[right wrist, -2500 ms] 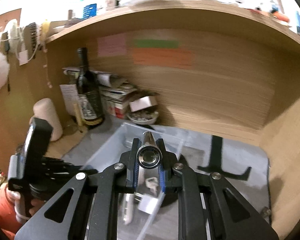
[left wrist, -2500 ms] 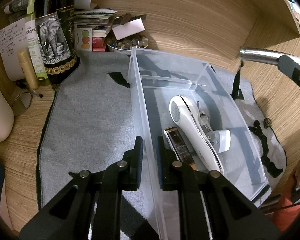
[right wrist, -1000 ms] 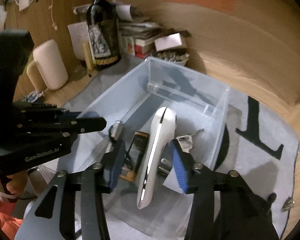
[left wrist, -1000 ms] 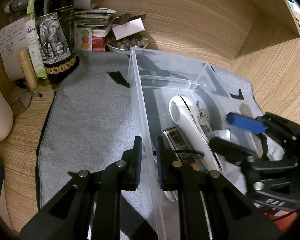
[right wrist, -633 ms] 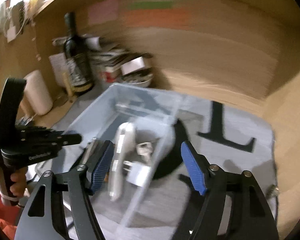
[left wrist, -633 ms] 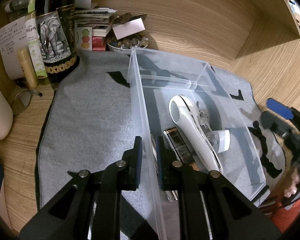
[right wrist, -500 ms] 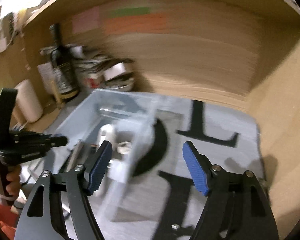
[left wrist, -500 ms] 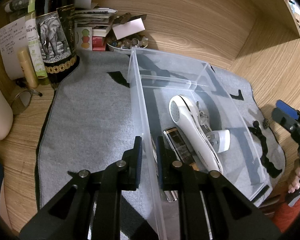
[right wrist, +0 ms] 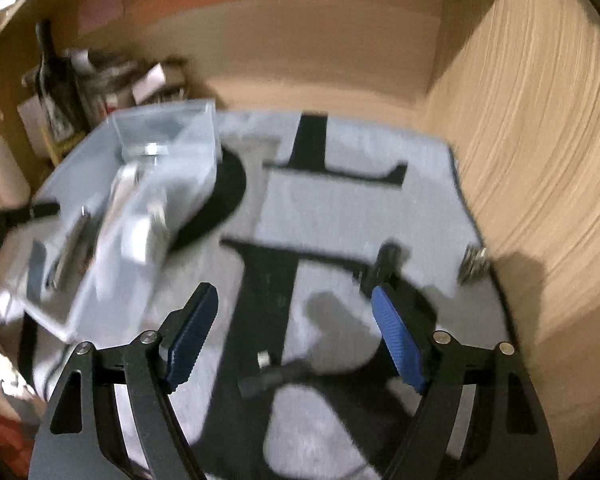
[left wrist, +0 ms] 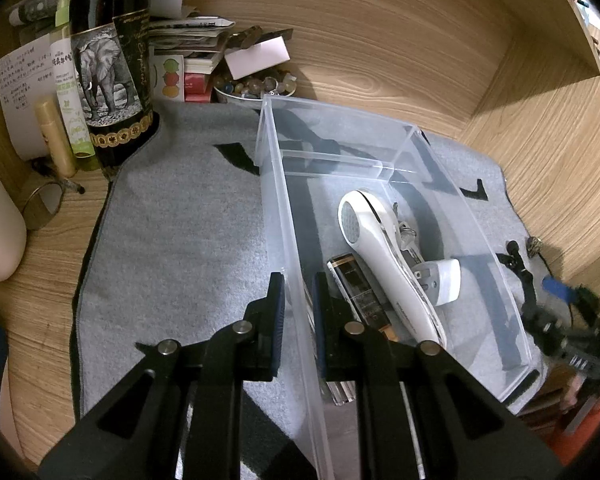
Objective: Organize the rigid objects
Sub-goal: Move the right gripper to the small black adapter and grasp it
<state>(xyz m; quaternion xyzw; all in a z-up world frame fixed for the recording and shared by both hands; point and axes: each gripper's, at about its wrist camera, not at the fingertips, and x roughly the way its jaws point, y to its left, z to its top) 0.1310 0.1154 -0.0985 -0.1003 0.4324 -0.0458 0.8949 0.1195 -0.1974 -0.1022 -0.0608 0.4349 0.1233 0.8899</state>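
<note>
Grey mat [right wrist: 340, 208]; left tool [left wrist: 298, 312] pinching bin wall [left wrist: 284, 216].

Two downward wrist views, shared bin [left wrist: 400, 148]

A clear bin [left wrist: 416, 148] stood on a grey mat, holding a white handheld device [left wrist: 384, 256] lying diagonally, a dark flat case [left wrist: 358, 284] and a white plug [left wrist: 440, 280] beside it.
</note>
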